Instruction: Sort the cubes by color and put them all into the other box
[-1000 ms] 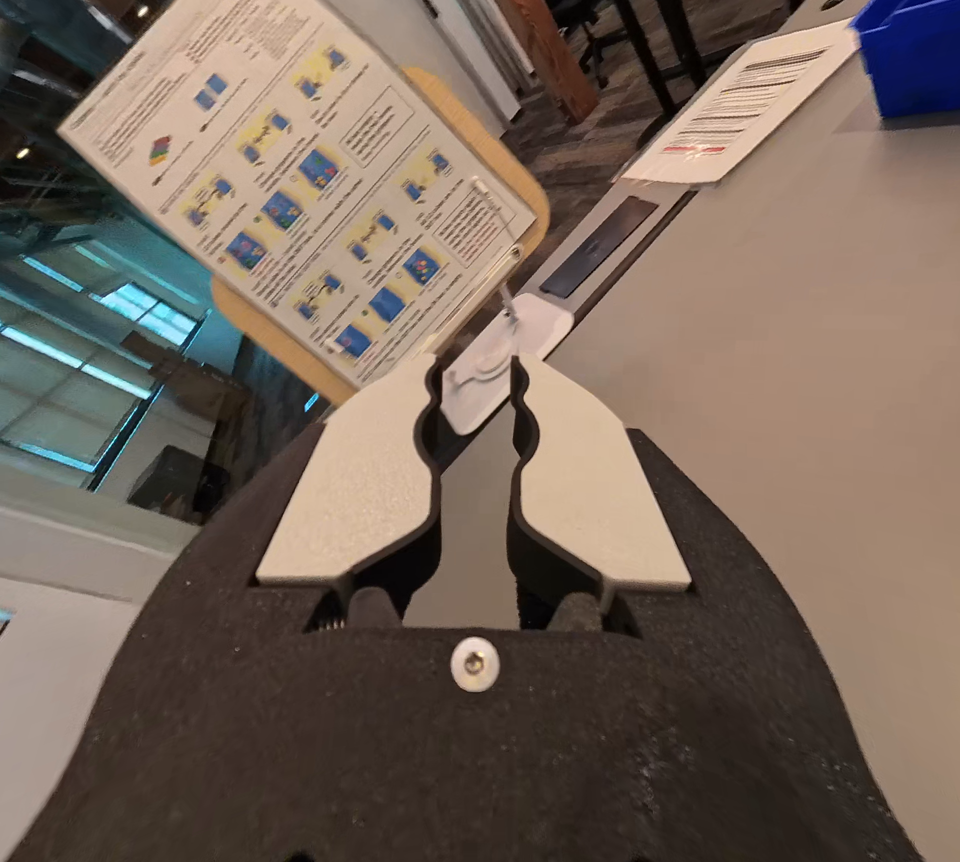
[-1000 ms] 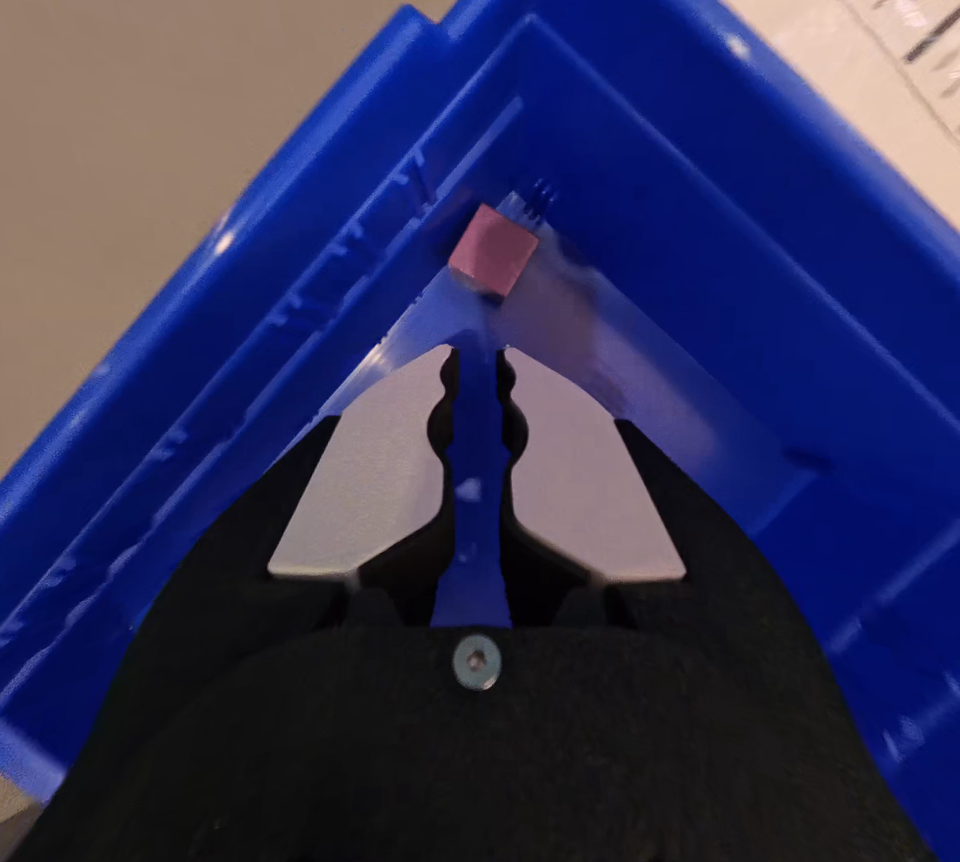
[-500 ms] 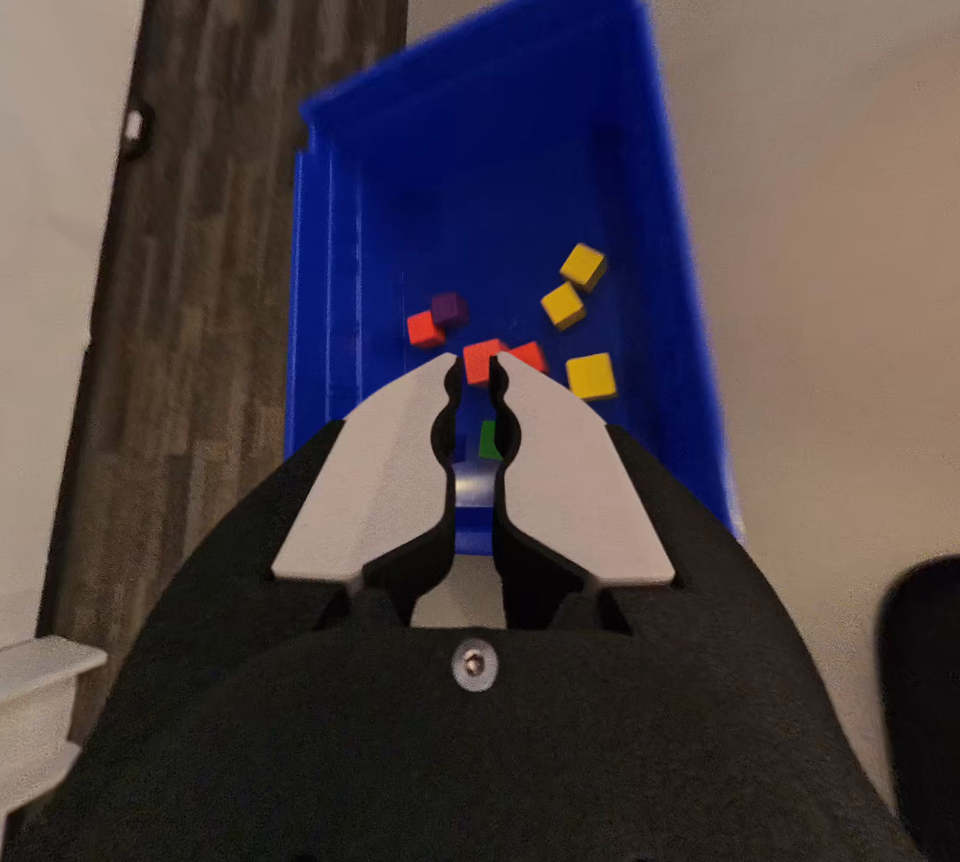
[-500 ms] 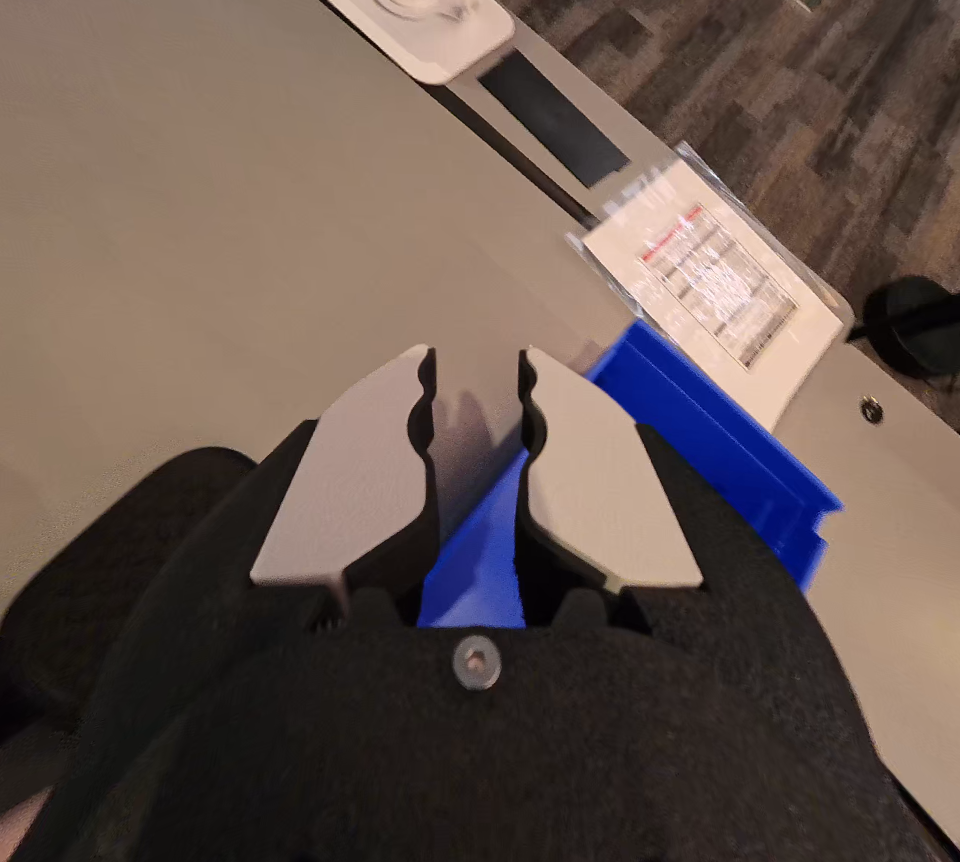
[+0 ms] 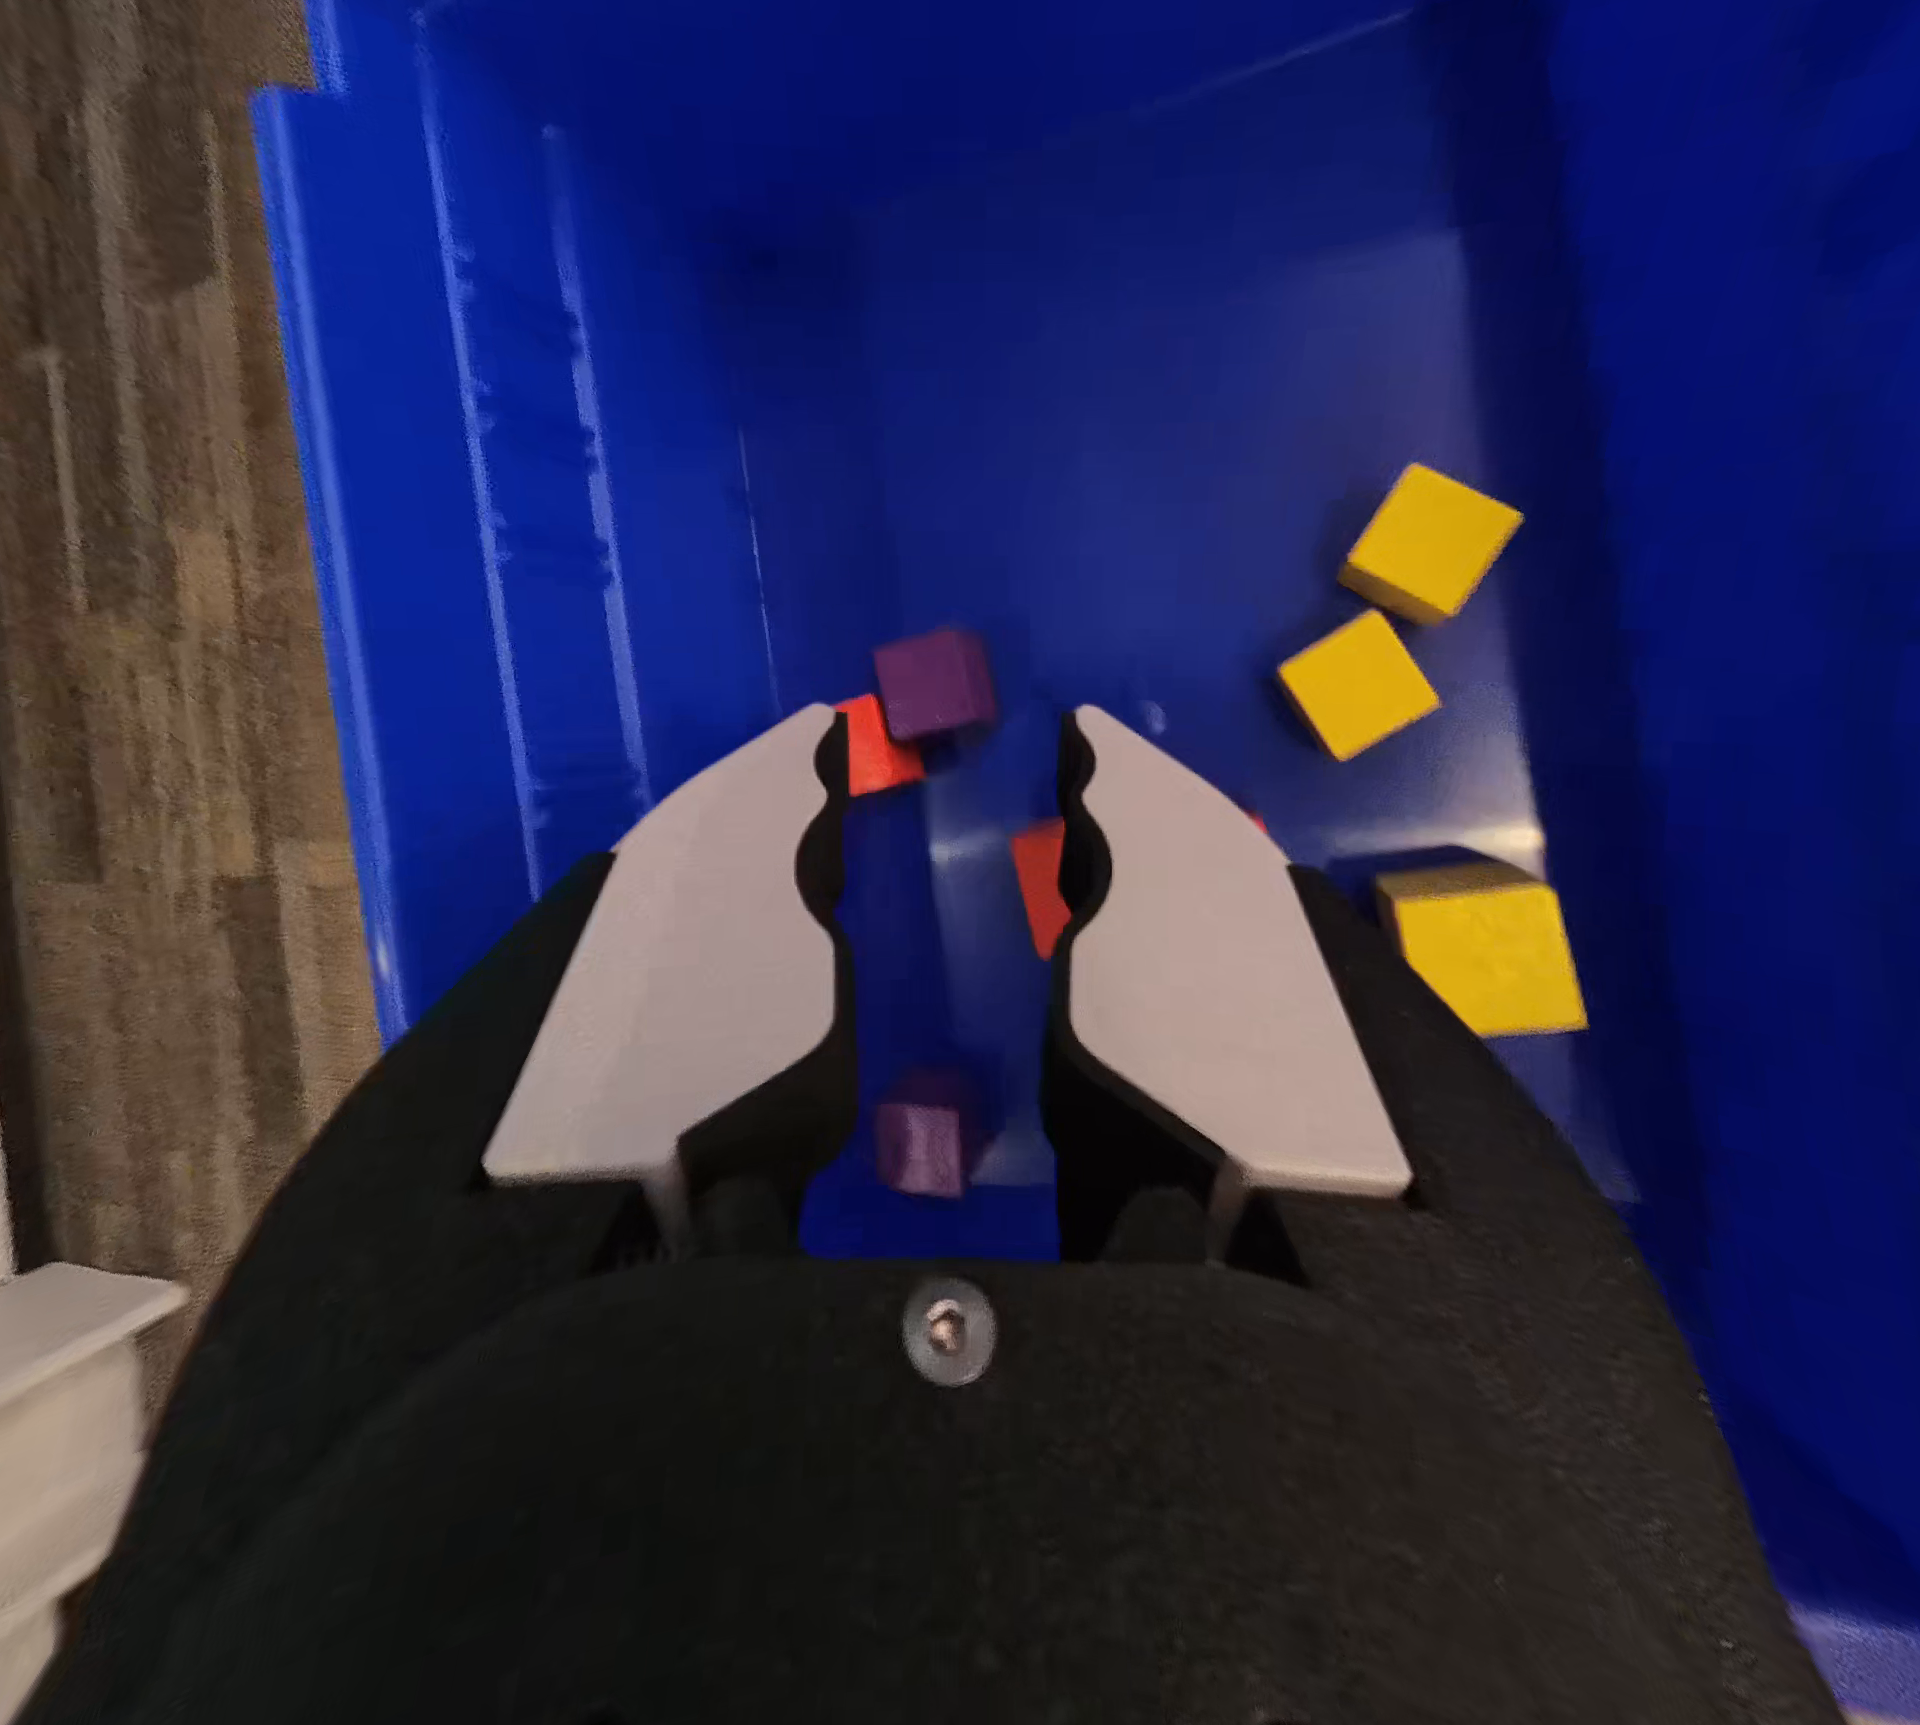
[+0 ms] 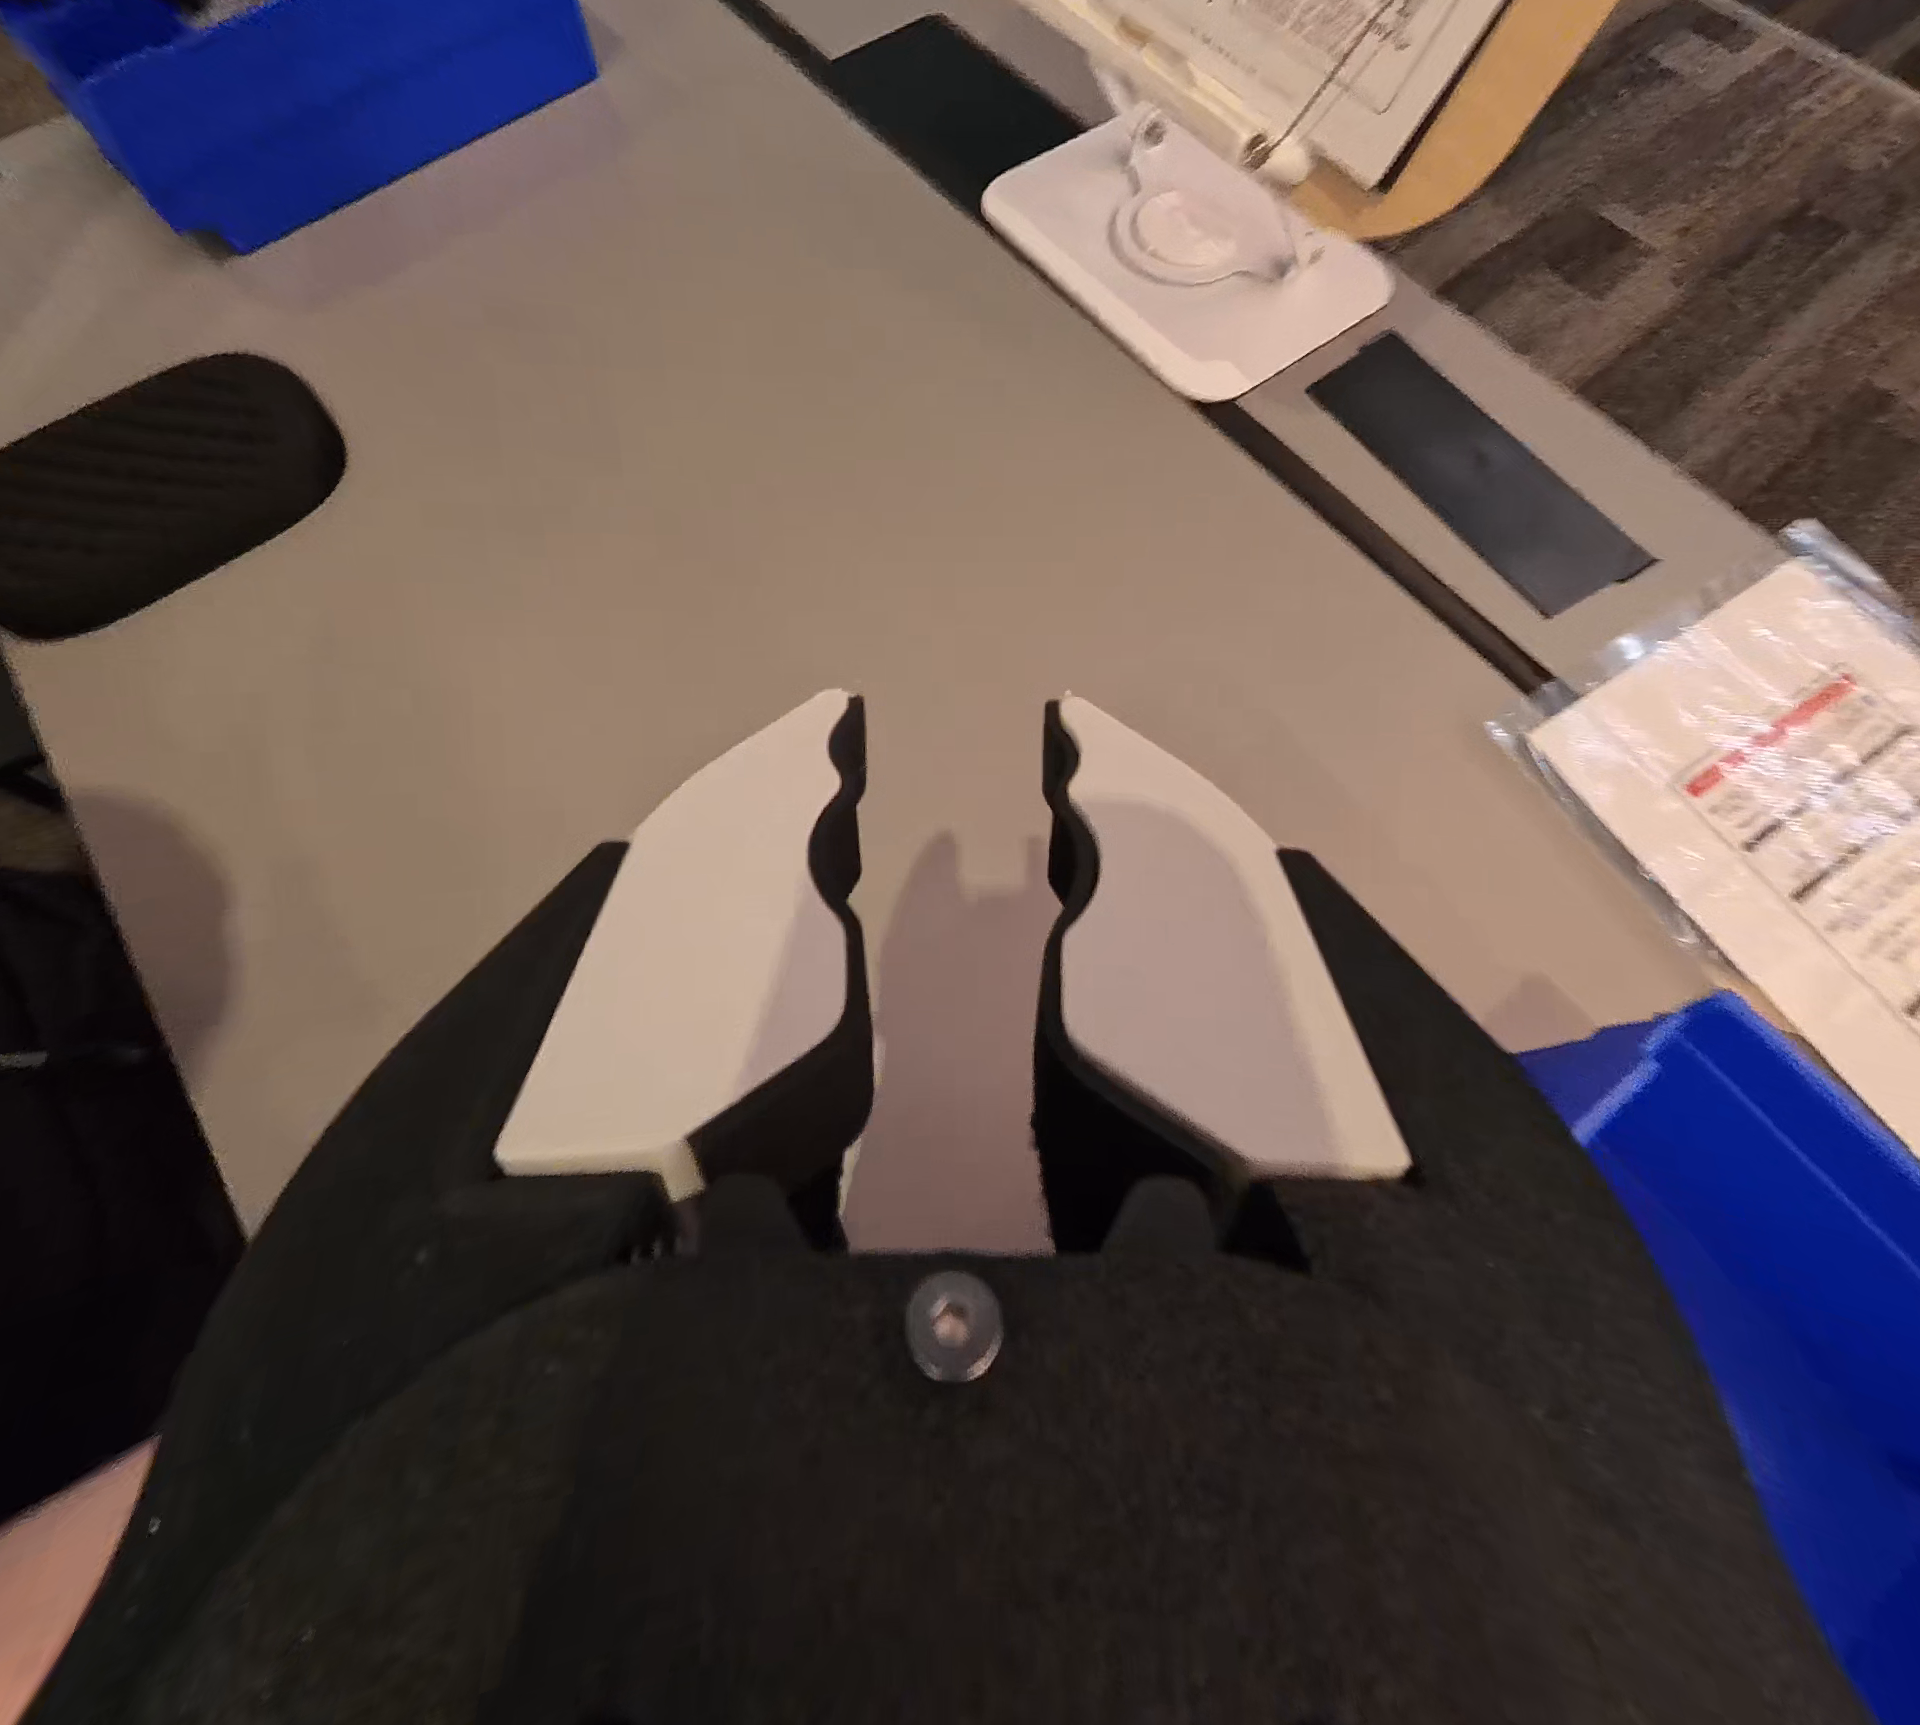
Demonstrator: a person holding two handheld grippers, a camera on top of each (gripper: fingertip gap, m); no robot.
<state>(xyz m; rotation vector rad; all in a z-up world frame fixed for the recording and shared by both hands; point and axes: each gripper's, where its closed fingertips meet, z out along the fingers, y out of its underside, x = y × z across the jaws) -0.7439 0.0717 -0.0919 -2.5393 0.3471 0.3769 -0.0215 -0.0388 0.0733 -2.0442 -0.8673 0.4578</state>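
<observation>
Left gripper (image 5: 948, 719) lowered inside blue bin (image 5: 1039, 273), jaws apart and gripping nothing. Purple cube (image 5: 933, 684) just beyond the tips, touching a red cube (image 5: 879, 759) beside the left finger. Another red cube (image 5: 1039, 886) half hidden behind the right finger. Second purple cube (image 5: 920, 1145) low in the gap, near the jaw roots. Three yellow cubes (image 5: 1357, 684) along the bin's right wall. Right gripper (image 6: 952, 707) over bare grey bench (image 6: 675, 449), jaws apart, empty; second blue bin (image 6: 1766, 1197) at the bench's right edge.

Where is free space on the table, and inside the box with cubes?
The grey table is bare between the far blue box, white stand and right gripper. In the cube box, the far half is free; the cubes crowd the near half.
</observation>
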